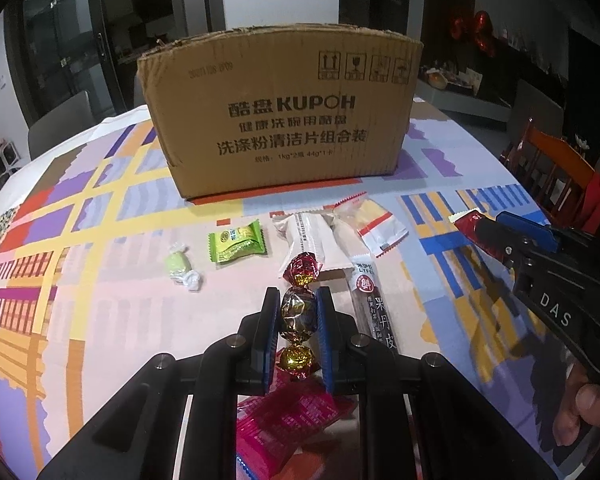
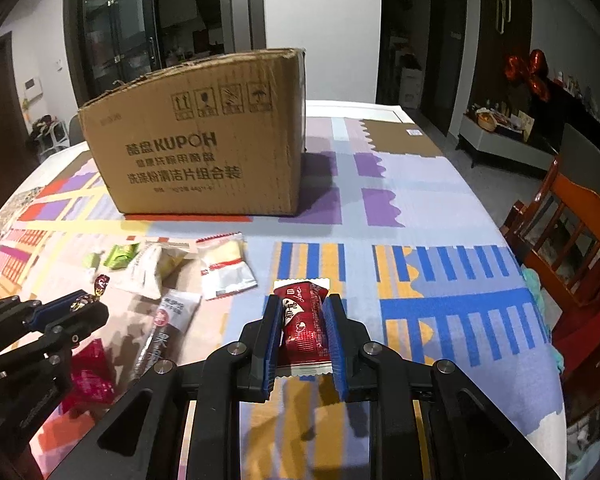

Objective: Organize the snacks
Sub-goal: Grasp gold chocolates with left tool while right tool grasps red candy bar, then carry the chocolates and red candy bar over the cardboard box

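Both grippers are loaded: the left gripper (image 1: 299, 312) has its fingers pinched on a foil-wrapped candy (image 1: 298, 310), and the right gripper (image 2: 305, 320) squeezes a red snack bar (image 2: 303, 322), both just above the tablecloth (image 2: 440, 216), near the cardboard box (image 1: 280, 120).

I note a brown cardboard box (image 1: 280, 120) with black print, a lime-green candy packet (image 1: 238, 241), a red snack wrapper (image 2: 305, 322) with white lettering, and a patchwork tablecloth (image 2: 440, 280) of purple, yellow and blue stripes.
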`<state>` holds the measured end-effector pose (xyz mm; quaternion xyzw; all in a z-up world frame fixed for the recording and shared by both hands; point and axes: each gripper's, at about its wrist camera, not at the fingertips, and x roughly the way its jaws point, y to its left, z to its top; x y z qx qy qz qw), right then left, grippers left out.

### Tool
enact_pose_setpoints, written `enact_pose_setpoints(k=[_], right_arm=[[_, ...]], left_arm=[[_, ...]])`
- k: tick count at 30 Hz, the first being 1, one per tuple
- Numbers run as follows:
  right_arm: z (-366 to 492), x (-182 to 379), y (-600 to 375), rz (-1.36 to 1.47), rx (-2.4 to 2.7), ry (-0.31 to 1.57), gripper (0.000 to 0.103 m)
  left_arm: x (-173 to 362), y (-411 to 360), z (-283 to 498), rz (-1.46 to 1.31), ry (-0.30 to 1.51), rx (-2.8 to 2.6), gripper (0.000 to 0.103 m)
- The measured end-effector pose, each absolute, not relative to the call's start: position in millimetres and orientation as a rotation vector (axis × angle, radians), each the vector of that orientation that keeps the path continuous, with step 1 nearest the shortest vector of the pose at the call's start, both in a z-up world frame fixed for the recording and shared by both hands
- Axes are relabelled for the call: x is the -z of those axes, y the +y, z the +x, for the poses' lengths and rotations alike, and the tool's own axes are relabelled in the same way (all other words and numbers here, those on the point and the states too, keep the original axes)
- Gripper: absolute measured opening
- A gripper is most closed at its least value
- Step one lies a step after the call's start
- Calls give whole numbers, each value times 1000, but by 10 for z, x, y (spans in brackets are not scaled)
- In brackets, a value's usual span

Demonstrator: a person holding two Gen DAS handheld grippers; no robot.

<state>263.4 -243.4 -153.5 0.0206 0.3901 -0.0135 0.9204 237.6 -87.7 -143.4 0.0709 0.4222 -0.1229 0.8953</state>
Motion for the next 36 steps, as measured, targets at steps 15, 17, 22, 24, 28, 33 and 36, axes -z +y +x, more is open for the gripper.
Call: enact_pose_setpoints(k=[15,17,22,24,28,33,36], right_arm=[[2613,1107,-2273,33,-13,728,23],[2621,1031,-2250,32,-18,715,23],[2638,891,-2206,28,-33,692,23],[2648,847,-2188,28,-40,684,23],[2676,742,-2141,26,-52,666,23],[2712,617,-2101,18,-60,644,23],[2747,538,-2086,15,-62,630,23]], left_arm=[[1049,-773,2423,125,824,232,19],[1008,-757,2440,118,823,230,19],[871,-721,2474,110,808,220,19],[809,-709,2495,111,798,214,19],[714,-686,2548,106,783,205,19],[593,-672,2631,101,763,201,19],[525,-676,2672,100,752,202,19]])
